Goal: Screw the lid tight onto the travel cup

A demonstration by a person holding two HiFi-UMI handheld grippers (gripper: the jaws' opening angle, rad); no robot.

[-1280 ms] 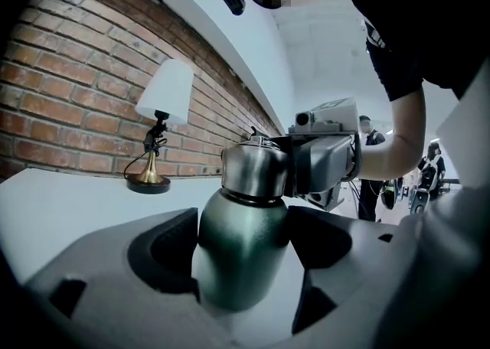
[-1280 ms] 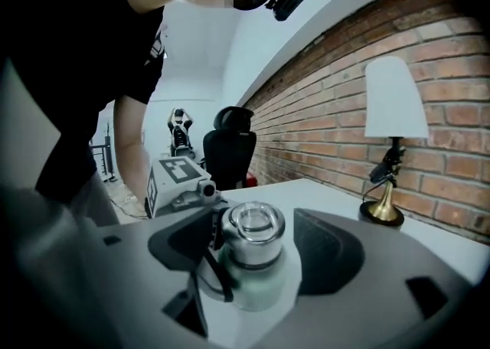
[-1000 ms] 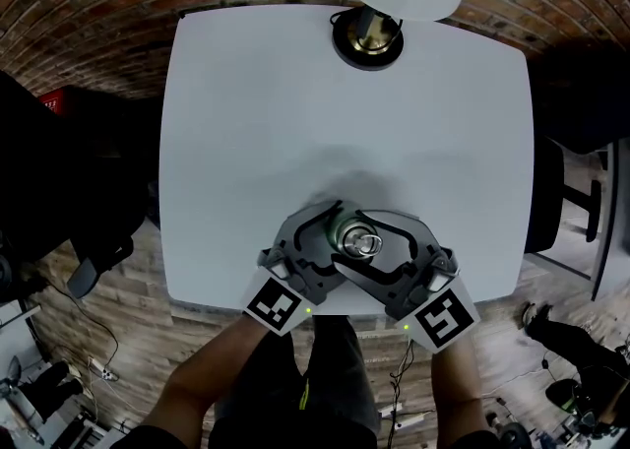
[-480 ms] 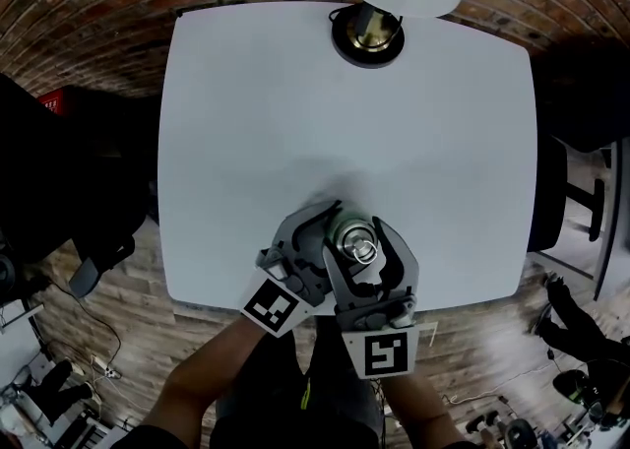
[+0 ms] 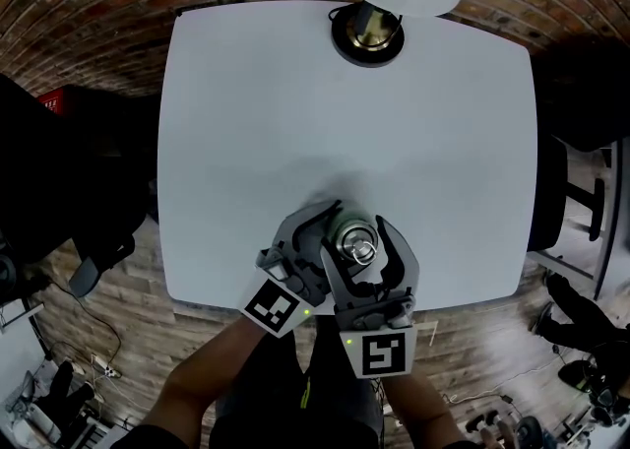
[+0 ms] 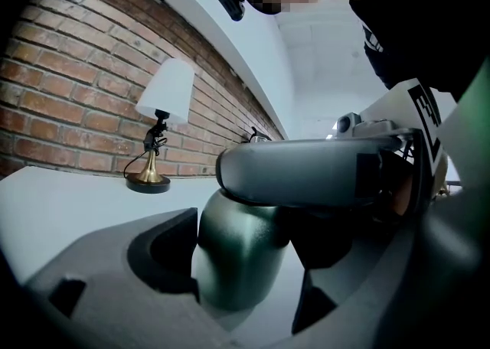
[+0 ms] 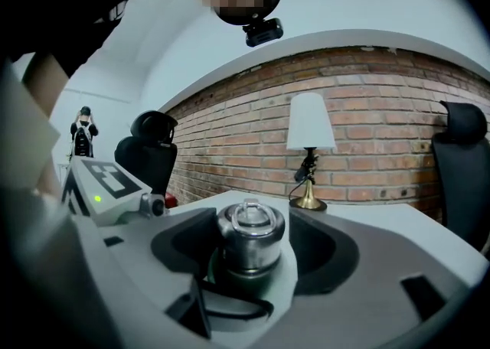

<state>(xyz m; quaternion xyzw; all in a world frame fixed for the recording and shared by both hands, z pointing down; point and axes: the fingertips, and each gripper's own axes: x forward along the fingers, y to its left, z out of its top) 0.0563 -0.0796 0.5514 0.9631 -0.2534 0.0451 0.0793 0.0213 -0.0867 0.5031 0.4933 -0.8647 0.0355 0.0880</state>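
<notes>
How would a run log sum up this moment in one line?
stage: lid tightening | left gripper: shut on travel cup | right gripper: shut on lid | cup position: upright on table

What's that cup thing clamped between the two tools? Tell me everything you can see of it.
The travel cup has a dark green, matte body that narrows at the shoulder. It stands upright near the front edge of the white table. Its lid looks like shiny silver metal, with a small ring on top, and sits on the neck. The left gripper clamps the body; the right gripper closes round the lid above it.
</notes>
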